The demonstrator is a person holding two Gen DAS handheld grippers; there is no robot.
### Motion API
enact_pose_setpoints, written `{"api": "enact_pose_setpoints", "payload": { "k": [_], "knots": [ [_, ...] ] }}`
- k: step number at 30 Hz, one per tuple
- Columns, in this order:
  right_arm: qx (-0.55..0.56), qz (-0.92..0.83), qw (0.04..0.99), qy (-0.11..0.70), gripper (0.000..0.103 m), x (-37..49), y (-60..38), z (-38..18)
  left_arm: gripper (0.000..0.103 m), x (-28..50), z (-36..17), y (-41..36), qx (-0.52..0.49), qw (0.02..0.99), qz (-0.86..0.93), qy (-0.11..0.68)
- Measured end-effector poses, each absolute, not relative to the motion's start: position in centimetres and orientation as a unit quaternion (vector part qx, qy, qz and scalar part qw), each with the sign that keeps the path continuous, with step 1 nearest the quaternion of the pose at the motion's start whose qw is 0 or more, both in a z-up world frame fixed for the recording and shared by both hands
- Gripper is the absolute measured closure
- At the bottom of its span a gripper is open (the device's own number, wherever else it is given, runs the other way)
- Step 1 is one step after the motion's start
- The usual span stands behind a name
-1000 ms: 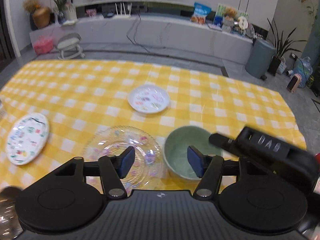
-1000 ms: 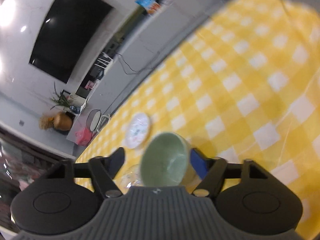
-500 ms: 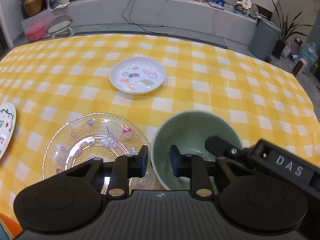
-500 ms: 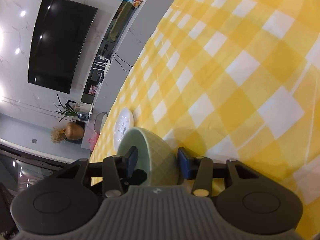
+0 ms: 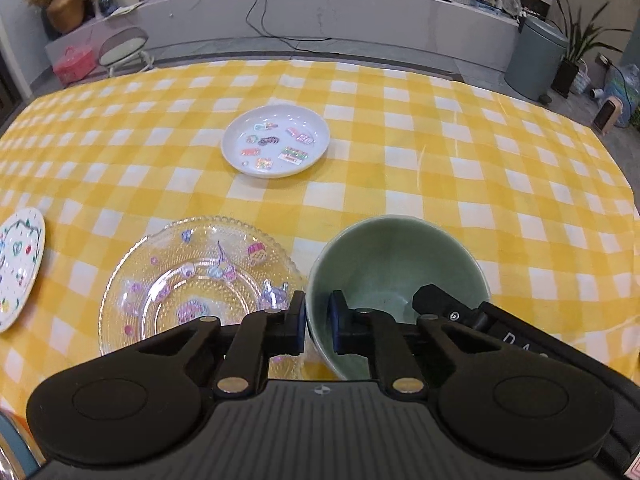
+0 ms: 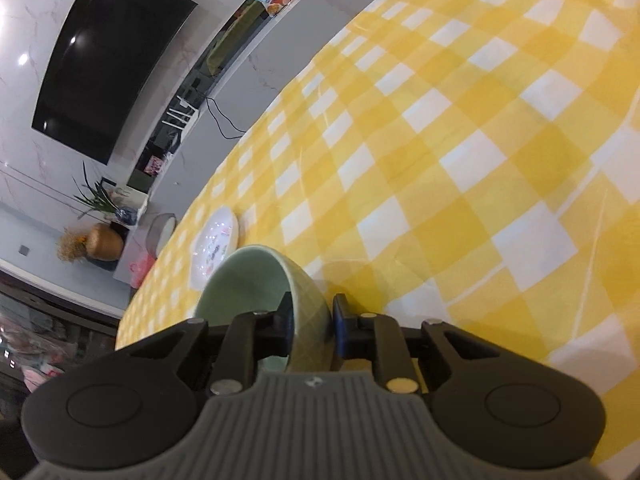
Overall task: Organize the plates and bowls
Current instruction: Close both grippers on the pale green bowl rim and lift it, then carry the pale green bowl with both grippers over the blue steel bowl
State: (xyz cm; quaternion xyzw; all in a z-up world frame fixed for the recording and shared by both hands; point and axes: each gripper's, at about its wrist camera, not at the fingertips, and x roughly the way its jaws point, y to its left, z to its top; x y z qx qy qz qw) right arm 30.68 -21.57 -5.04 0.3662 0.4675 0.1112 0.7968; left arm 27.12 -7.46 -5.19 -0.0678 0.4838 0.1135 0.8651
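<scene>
A pale green bowl (image 5: 396, 264) stands on the yellow checked tablecloth. My left gripper (image 5: 317, 322) is shut on its near left rim, one finger inside and one outside. My right gripper (image 6: 313, 322) is shut on the same bowl's (image 6: 248, 280) right wall; its finger shows inside the bowl in the left wrist view. A clear glass plate (image 5: 196, 284) with stickers lies just left of the bowl. A white sticker plate (image 5: 276, 146) lies farther back, also in the right wrist view (image 6: 214, 240).
A white patterned plate (image 5: 18, 268) lies at the table's left edge (image 5: 8, 216). A shiny metal object (image 5: 8, 456) shows at the bottom left corner. Beyond the table stand a low TV bench, a grey bin (image 5: 536, 62) and potted plants.
Both grippers have closed from open onto the green bowl's rim. The left gripper moved forward and down toward the bowl.
</scene>
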Motion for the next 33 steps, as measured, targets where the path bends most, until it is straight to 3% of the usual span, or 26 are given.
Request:
{"api": "enact_pose_setpoints", "payload": {
  "k": [17,33],
  "knots": [
    [0.355,0.133,0.812,0.444,0.085,29.7,-22.5,-0.8,0.092,25.2,-0.6,-8.4,-0.052,0.882,0.109,0.456],
    [0.344,0.153,0.833,0.405,0.085,26.2,-22.5,8.6,0.093,20.8,7.2,-7.8,-0.072,0.904,0.115,0.405]
  ]
}}
